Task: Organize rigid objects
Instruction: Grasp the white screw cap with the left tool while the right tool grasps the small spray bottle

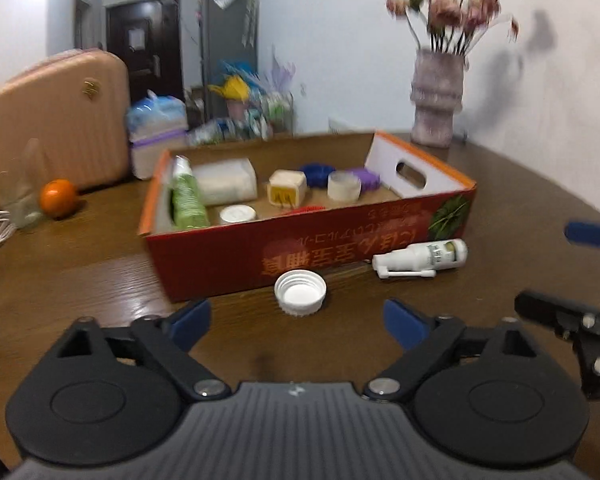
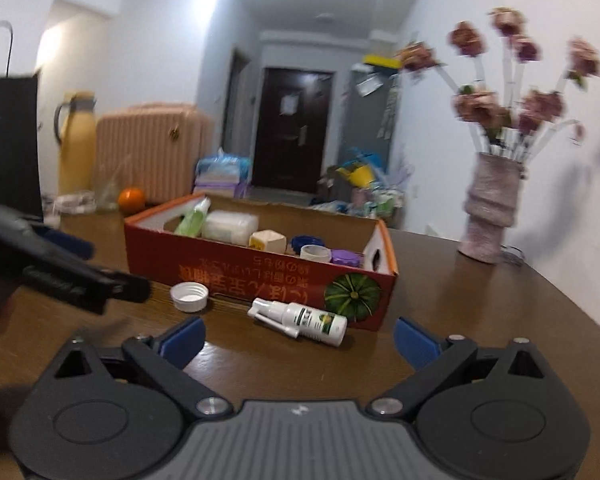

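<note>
- My left gripper (image 1: 296,322) is spread wide and empty, low over the table (image 1: 100,280), with the white cap (image 1: 300,292) just ahead between its fingers.
- My right gripper (image 2: 298,338) is likewise released and holds nothing; the white spray bottle (image 2: 300,320) lies on its side just in front of it, close against the red box (image 2: 260,276).
- The box already holds a green tube (image 1: 186,196), a clear case (image 1: 228,182) and several small jars; the blur keeps me from naming those for certain.
- Risk: the cap sits open side up near the box wall, so I think an off-centre close could flick it away.
- Risk: the bottle is round and could roll under a shallow pinch, or its thin nozzle could snag on the cardboard.
- Both grippers work close together, so they could collide.
</note>
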{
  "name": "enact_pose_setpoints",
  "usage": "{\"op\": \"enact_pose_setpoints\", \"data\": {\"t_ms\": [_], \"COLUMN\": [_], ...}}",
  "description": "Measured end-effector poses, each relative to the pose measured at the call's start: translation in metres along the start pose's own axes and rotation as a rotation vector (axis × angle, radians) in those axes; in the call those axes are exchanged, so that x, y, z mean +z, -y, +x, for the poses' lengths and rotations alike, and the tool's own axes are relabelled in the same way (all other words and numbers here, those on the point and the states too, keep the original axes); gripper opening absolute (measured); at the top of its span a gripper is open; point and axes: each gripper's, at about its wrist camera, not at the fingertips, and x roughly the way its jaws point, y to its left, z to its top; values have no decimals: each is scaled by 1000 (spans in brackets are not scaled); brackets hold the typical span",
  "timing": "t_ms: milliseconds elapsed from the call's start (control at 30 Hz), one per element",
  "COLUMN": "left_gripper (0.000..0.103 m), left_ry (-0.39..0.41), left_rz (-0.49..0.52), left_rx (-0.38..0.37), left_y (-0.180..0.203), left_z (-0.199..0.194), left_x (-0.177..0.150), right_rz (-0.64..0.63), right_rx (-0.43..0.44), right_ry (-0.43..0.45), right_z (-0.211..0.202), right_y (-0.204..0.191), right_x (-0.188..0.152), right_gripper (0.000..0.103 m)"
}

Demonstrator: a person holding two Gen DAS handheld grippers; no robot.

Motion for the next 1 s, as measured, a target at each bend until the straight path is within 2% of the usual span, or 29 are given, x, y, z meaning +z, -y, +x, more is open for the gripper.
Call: {"op": "enact_pose_setpoints", "data": {"t_ms": [33, 67, 133, 200, 233, 300, 333, 367, 467, 533, 600, 667, 733, 767, 800, 833, 900, 1000], "left_gripper": [79, 74, 68, 63, 61, 54, 45, 41, 41, 41, 41, 41, 41, 41, 41, 41, 41, 41], "left_ry": [-11, -26, -71, -91, -98, -118, -126, -114, -88, -90, -90, -82, -68, -61, -52, -41, -5, 33], "left_rz": [16, 22, 6, -15, -25, -38, -34, -30, -19, -26, -44, -53, -61, -68, -75, -82, -105, -128], "left_rx": [9, 1, -8, -9, -8, -6, -4, 5, 5, 6, 5, 7, 4, 2, 1, -2, -6, -35], "left_y": [2, 1, -4, -8, -10, -13, -13, -13, -12, -10, -10, -9, -8, -8, -8, -8, -10, -10], "left_z": [11, 22, 43, 57, 62, 73, 76, 78, 77, 75, 69, 60, 45, 36, 28, 19, -2, -29], "left_x": [4, 7, 12, 17, 17, 15, 14, 11, 6, 6, 6, 5, 4, 3, 2, 1, -4, -18], "right_rz": [-23, -56, -145, -239, -256, -237, -219, -211, -218, -228, -235, -240, -206, -172, -114, -92, -94, -79], "right_rx": [2, -7, 3, 27, 36, 56, 70, 91, 175, 226, 283, 310, 337, 361, 408, 423, 416, 343], "right_ry": [-16, -29, -58, -97, -122, -175, -198, -219, -247, -261, -280, -304, -400, -451, -465, -468, -450, -411], "right_z": [13, 26, 47, 71, 81, 101, 108, 113, 118, 118, 121, 128, 143, 152, 156, 157, 149, 129], "right_y": [3, 3, 1, -2, 0, 6, 10, 13, 22, 26, 29, 31, 34, 38, 44, 46, 42, 30], "right_x": [6, 11, 18, 24, 26, 29, 29, 28, 26, 25, 28, 32, 36, 36, 37, 37, 34, 24], "right_gripper": [86, 81, 76, 61, 57, 36, 30, 25, 27, 35, 52, 55, 51, 43, 38, 37, 27, 27]}}
